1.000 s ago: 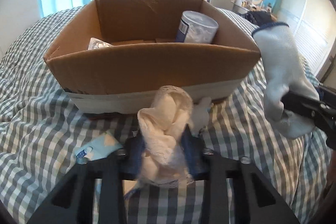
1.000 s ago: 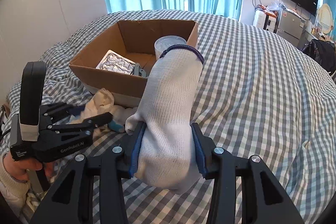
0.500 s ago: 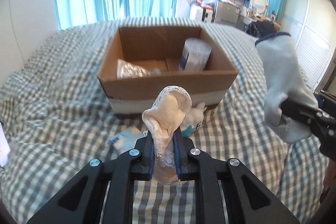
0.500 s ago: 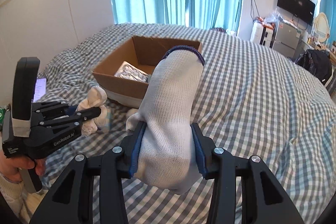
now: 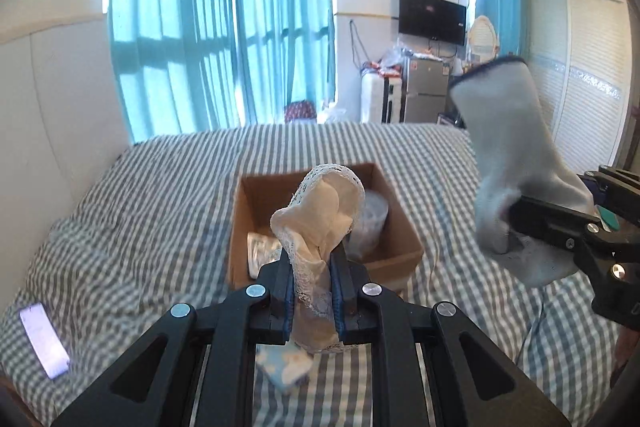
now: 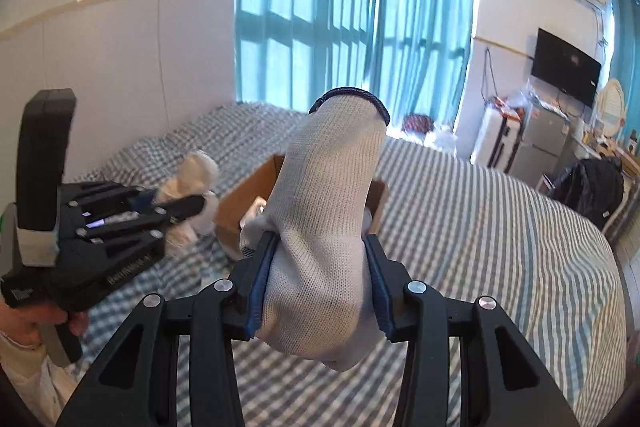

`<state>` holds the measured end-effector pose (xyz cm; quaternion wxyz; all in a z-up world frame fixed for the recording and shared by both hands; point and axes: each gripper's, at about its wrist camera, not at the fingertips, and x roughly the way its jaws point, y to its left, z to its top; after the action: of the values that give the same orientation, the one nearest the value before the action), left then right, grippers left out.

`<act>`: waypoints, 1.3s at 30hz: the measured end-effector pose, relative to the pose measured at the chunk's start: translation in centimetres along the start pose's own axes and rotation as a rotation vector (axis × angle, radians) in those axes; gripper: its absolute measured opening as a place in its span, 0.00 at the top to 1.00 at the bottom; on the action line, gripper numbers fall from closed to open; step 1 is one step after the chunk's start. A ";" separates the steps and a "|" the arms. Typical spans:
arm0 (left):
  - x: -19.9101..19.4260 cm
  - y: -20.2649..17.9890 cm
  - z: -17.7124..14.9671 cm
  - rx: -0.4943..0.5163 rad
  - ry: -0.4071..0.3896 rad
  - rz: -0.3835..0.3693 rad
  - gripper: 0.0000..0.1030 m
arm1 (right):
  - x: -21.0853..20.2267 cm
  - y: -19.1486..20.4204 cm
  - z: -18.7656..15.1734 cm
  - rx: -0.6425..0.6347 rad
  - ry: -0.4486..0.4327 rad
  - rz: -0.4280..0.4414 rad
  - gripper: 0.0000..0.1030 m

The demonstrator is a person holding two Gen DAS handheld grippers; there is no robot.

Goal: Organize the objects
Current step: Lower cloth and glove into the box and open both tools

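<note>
My left gripper [image 5: 313,281] is shut on a cream lace-trimmed sock [image 5: 320,215] and holds it high above the bed, in front of the open cardboard box [image 5: 400,259]. My right gripper [image 6: 320,277] is shut on a white knit glove with a dark blue cuff [image 6: 332,195], also held high. The glove shows at the right of the left wrist view [image 5: 516,163]. The left gripper and sock show at the left of the right wrist view [image 6: 188,183]. The box holds a clear plastic tub [image 5: 372,219] and a foil packet [image 5: 260,251].
A checked bedspread [image 5: 120,211] covers the bed. A phone [image 5: 44,339] lies at its left edge. A light blue packet [image 5: 284,367] lies under my left gripper. Blue curtains, a TV, a fridge and a wardrobe stand beyond the bed.
Both grippers have risen well above the bed and pulled back from the box, each still holding its item. The box now looks smaller and lower in both views.
</note>
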<state>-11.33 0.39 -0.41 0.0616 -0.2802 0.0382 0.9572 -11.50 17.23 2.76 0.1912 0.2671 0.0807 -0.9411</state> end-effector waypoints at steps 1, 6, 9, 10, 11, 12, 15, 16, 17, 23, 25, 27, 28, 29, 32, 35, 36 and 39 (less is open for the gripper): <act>0.3 0.0 0.6 0.005 -0.009 0.003 0.85 | 0.2 0.0 0.5 -0.003 -0.009 0.008 0.58; 3.0 0.7 3.4 0.002 -0.027 0.013 0.85 | 2.6 -0.1 3.5 -0.005 -0.031 0.035 0.58; 5.2 1.3 4.6 -0.008 -0.019 0.022 0.85 | 5.3 -0.3 4.9 0.002 -0.020 0.049 0.58; 6.0 1.5 4.8 -0.009 -0.015 0.023 0.85 | 6.4 -0.4 5.3 0.003 -0.014 0.051 0.58; 6.9 1.8 5.2 -0.011 -0.012 0.027 0.85 | 7.6 -0.5 5.7 0.004 -0.006 0.054 0.58; 7.7 2.0 5.4 -0.011 -0.008 0.030 0.85 | 8.5 -0.7 5.8 0.005 0.000 0.057 0.58; 10.7 2.6 5.4 -0.001 0.031 0.038 0.85 | 12.1 -1.2 6.4 0.026 0.025 0.076 0.58; 11.7 2.8 5.1 0.006 0.049 0.043 0.85 | 13.1 -1.4 6.4 0.036 0.032 0.083 0.58; 13.2 3.0 4.9 0.010 0.075 0.046 0.85 | 14.3 -1.7 6.4 0.047 0.038 0.093 0.58; 18.4 3.5 3.0 0.025 0.160 0.035 0.85 | 21.1 -3.0 5.5 0.097 0.103 0.122 0.58; 19.6 3.6 2.4 0.034 0.179 0.041 0.85 | 22.9 -3.2 4.8 0.095 0.123 0.129 0.59; 20.7 3.9 1.9 0.031 0.198 0.042 0.85 | 24.4 -3.5 3.8 0.102 0.148 0.137 0.58; 21.3 4.2 1.9 0.029 0.207 0.043 0.85 | 24.9 -3.6 3.3 0.105 0.160 0.141 0.58; 21.6 4.3 1.7 0.030 0.213 0.046 0.85 | 25.4 -3.7 2.8 0.104 0.171 0.146 0.58; 21.9 4.4 0.7 0.022 0.234 0.062 0.85 | 26.1 -3.8 2.1 0.114 0.177 0.153 0.58; 22.1 4.9 0.4 0.008 0.252 0.058 0.85 | 25.9 -4.2 2.2 0.126 0.174 0.153 0.56; 21.9 4.9 0.3 0.001 0.253 0.052 0.85 | 25.7 -4.3 2.3 0.131 0.172 0.154 0.55; 21.0 4.7 0.7 -0.012 0.248 0.046 0.85 | 25.1 -4.4 2.5 0.153 0.168 0.151 0.53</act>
<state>-29.91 -2.14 -11.03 0.0329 -0.3959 0.0461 0.9165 -34.14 12.63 -8.35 0.2329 0.3640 0.0042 -0.9018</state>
